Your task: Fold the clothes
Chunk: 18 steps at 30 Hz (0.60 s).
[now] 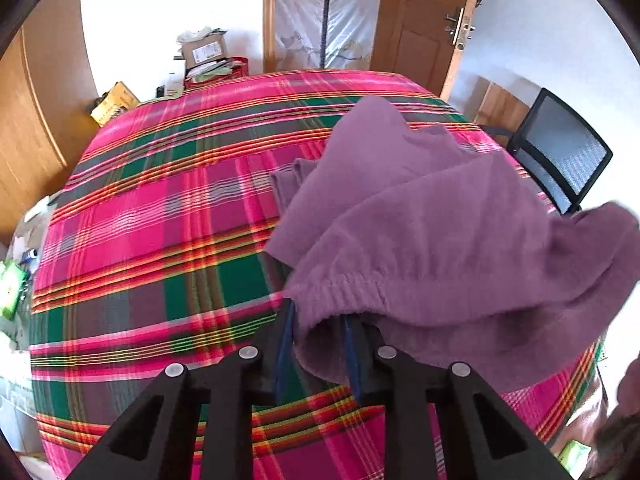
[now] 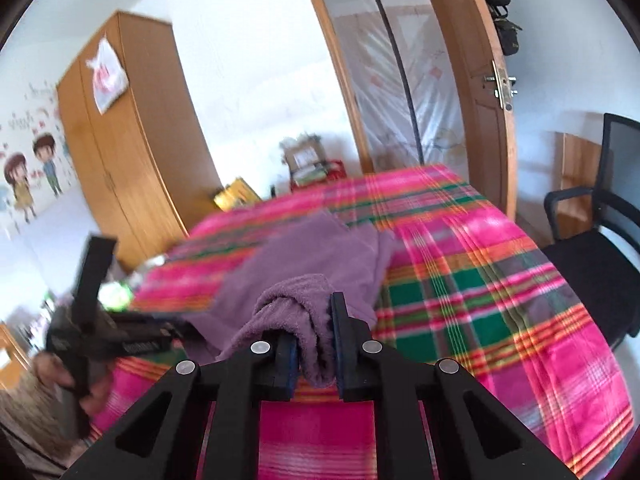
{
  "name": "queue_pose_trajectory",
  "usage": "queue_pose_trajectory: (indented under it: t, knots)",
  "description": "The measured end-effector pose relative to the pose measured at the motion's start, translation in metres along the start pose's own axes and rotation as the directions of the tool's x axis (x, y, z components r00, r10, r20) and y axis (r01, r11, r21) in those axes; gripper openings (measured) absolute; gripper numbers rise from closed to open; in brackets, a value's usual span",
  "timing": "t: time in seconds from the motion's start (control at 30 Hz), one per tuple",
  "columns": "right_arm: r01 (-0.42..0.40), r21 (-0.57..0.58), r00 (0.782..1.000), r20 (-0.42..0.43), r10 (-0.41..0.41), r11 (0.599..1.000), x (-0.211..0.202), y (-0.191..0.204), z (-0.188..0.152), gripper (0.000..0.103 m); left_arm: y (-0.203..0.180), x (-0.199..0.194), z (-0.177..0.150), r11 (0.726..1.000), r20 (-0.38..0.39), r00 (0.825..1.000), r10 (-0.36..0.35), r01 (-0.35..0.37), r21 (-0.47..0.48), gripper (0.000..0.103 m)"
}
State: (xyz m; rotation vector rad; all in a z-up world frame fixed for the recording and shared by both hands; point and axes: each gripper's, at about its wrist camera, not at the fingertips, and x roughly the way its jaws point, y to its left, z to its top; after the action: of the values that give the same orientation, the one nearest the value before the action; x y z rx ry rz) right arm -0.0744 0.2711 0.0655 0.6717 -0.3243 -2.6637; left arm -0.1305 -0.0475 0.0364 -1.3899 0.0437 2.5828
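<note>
**Purple fleece garment held at two points over a plaid bed**

Purple fleece, one garment [image 1: 420, 240], catalogued first from the left wrist view. We see it lifted at the near end and trailing away across the plaid bedcover [image 1: 160, 220] of pink, green and orange. An elastic ribbed hem bunches at the left gripper [image 1: 320, 340], whose blue-padded fingers [image 1: 285, 344] straddle that gathered edge; the cloth hides the tips, so we judge them pinched on the hem, though the contact itself is covered. Beyond the bed: a wooden door [image 1: 424, 20], a black mesh chair [image 1: 560, 160], and boxes [image 1: 204, 52] by the wall.

From the right wrist view, the right gripper [image 2: 314, 344] is pressed together on a thick roll of the same garment [image 2: 320, 264], fabric filling the gap between its pads. The rest lies on the bedcover [image 2: 480, 272] further back. The left gripper [image 2: 100, 320] shows at lower left, blurred. A wooden wardrobe [image 2: 132, 140] stands behind.
</note>
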Motion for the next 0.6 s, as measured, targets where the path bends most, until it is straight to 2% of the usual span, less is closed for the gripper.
queue_pose_trajectory:
  t: [0.17, 0.33, 0.47, 0.6]
  knots:
    - [-0.054, 0.043, 0.996, 0.080, 0.050, 0.998, -0.024, 0.002, 0.030, 0.013, 0.011, 0.002, 0.000, 0.994, -0.009, 0.996, -0.084, 0.083, -0.069, 0.027]
    - [-0.134, -0.045, 0.980, 0.144, 0.139, 0.990, -0.032, 0.032, 0.055, 0.013, 0.005, -0.020, -0.003, 0.996, 0.037, 0.997, -0.074, 0.076, -0.044, 0.027]
    - [-0.201, -0.089, 0.966, 0.147, 0.213, 0.975, -0.018, 0.054, 0.067, 0.013, 0.014, -0.038, -0.004, 0.993, 0.087, 0.992, -0.093, 0.098, -0.060, 0.027]
    - [-0.277, -0.094, 0.953, 0.104, 0.286, 0.956, 0.005, 0.072, 0.074, 0.013, 0.024, -0.053, -0.004, 0.989, 0.134, 0.985, -0.104, 0.117, -0.092, 0.027]
